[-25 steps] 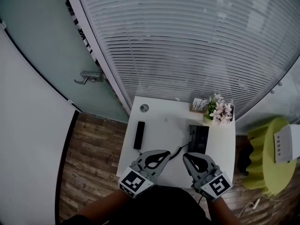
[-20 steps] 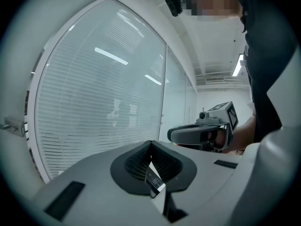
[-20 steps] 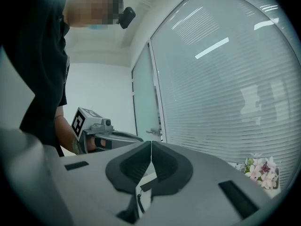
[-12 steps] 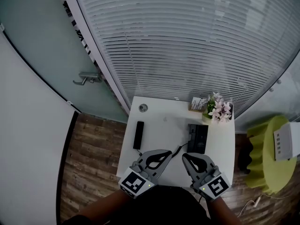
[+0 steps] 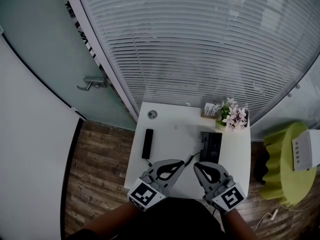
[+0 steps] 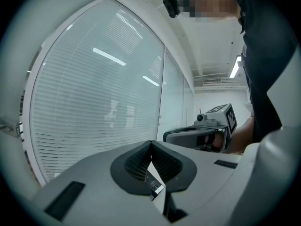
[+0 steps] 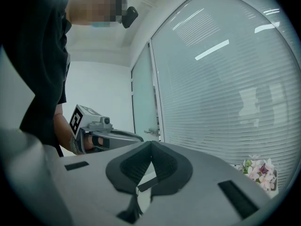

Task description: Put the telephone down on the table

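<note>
Telephone: black, lying flat on the white table, right of centre, near-left of the flowers. Gripped by neither tool. Cord leading from the telephone's near left corner toward the near edge, then lost from sight under the left gripper.

Jaws of the left gripper brought fully together, with nothing between the pads. Jaws of the right gripper likewise meeting at the tips, clamped on nothing. Both held side by side over the near table edge, pointing almost level toward the far side, apart from the telephone. Judged a rest posture: clear of the telephone, so little risk of nudging it or snagging the cord. Set-down judged either complete or not begun; not decidable from this arrangement.

Slim black bar lying lengthwise at the left of the table, well apart from the telephone; possibly a handset or a remote, not identifiable. Small round item at the far left corner. Small card holder at the far edge, just beside the flowers.

Surface: white, smooth, apparently hard, bare in the middle. Expect a flat object to sit stable there and to slide if pushed.

Room: slatted blinds along the far side; frosted glass door with lever handle at far left; wood-plank floor; yellow-green stool at right, carrying a white item.
</note>
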The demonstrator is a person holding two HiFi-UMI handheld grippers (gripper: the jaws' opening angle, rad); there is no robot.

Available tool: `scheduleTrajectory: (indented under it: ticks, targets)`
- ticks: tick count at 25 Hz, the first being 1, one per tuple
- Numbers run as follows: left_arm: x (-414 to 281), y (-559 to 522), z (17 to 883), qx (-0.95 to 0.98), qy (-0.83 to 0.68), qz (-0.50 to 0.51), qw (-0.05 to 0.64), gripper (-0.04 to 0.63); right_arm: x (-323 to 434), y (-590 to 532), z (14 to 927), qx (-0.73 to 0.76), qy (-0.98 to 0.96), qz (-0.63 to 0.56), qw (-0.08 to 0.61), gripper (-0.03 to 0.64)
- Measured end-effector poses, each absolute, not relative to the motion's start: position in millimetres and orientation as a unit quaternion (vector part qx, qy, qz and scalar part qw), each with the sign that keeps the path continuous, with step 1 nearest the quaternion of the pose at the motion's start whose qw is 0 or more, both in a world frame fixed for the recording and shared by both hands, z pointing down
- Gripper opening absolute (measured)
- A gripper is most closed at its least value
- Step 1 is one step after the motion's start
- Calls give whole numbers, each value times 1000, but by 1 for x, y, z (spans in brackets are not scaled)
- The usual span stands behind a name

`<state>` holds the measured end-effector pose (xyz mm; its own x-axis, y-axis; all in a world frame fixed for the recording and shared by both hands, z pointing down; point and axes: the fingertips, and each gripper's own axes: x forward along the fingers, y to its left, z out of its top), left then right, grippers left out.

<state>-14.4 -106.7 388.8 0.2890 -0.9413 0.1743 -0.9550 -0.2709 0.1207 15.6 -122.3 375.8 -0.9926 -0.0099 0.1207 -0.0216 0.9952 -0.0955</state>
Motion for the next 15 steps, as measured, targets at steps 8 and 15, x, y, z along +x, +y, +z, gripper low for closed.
scheduleTrajectory:
  ticks: [8,15]
  targets:
    - [-13,-106,389,794,-599,31,100,9,16,-120,378,5,-997,50,64,21]
    - [-18,-103,388,788,-607,27,100,9,14,-117,378,3,-996,50,69,21]
